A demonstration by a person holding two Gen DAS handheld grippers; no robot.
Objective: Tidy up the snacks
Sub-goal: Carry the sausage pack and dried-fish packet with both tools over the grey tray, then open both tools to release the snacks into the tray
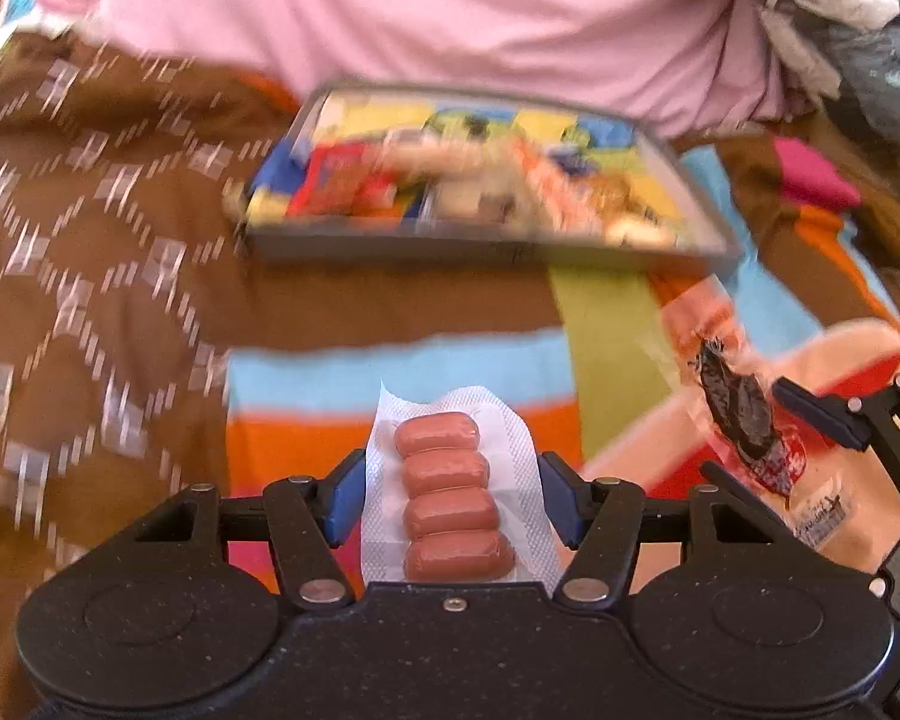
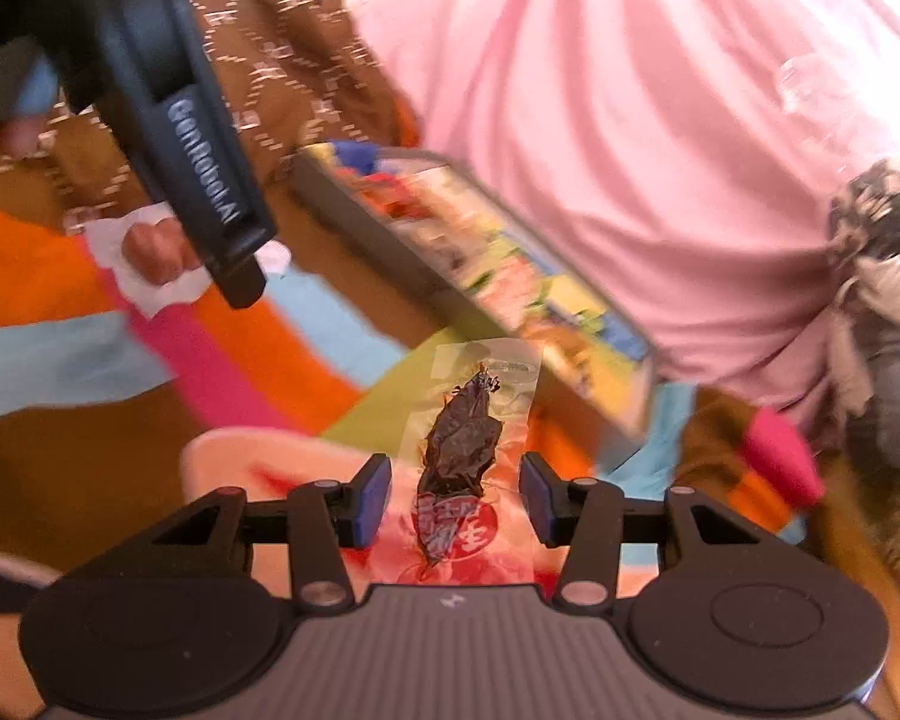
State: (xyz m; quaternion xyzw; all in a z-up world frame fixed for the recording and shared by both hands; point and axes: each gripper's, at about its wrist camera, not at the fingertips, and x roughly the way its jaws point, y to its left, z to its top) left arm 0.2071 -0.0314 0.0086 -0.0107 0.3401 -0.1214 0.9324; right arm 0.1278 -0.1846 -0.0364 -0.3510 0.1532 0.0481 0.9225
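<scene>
While each hand-held gripper moves blurred, left [image 1: 450,489] clamps sausage pack [image 1: 453,501], right [image 2: 455,495] dark-snack packet [image 2: 468,450].

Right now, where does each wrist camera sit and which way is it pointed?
Left wrist: on the left gripper, looking along the jaws over the sausage pack toward the snack tray; the right gripper shows at right.
Right wrist: on the right gripper, looking over the dark snack packet toward the tray; the left gripper crosses upper left.
Shared: tray, both packets, striped cloth.
</scene>
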